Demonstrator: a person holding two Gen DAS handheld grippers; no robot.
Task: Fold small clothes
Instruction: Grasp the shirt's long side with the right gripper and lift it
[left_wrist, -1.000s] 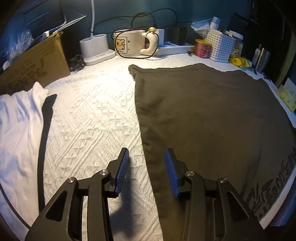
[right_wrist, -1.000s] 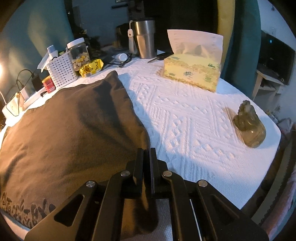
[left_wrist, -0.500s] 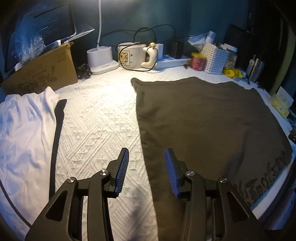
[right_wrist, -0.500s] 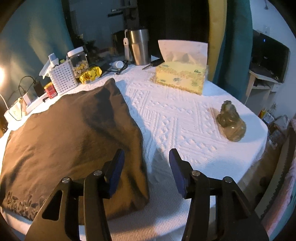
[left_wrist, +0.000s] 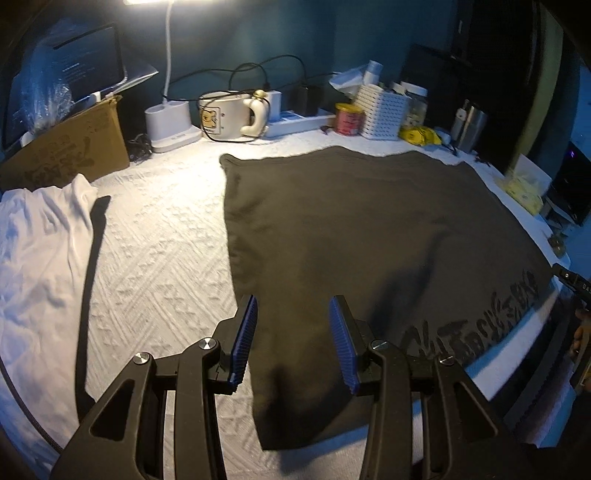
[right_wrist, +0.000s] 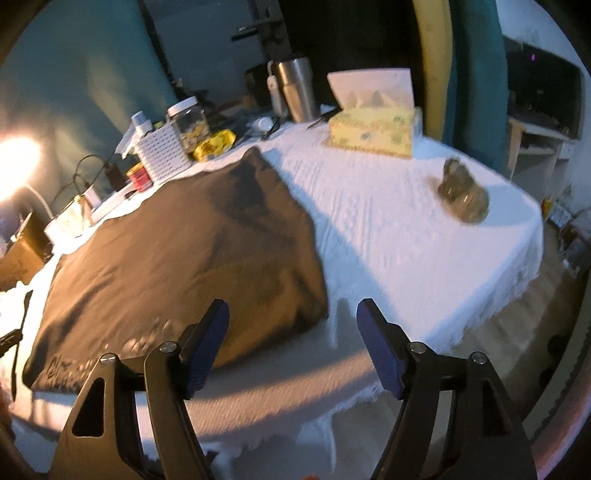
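Note:
A dark brown garment (left_wrist: 369, 236) with black lettering along its near hem lies flat on the white quilted table (left_wrist: 159, 251). My left gripper (left_wrist: 293, 334) hovers above the garment's near left corner, jaws apart with nothing between them. In the right wrist view the same garment (right_wrist: 184, 258) spreads to the left. My right gripper (right_wrist: 293, 341) hangs over the garment's near right corner and the table edge; its jaws are opening wide and hold nothing.
A white garment (left_wrist: 40, 258) lies at the left. Along the back stand a cardboard box (left_wrist: 66, 151), a lamp base (left_wrist: 170, 125), a mug (left_wrist: 229, 118), a white basket (left_wrist: 384, 114). A tissue box (right_wrist: 373, 129), steel tumbler (right_wrist: 295, 88) and green figurine (right_wrist: 461, 192) stand at the right.
My right gripper opened from shut and let go of the garment's right edge. Both grippers drew back and rose, so more of the table and garment shows.

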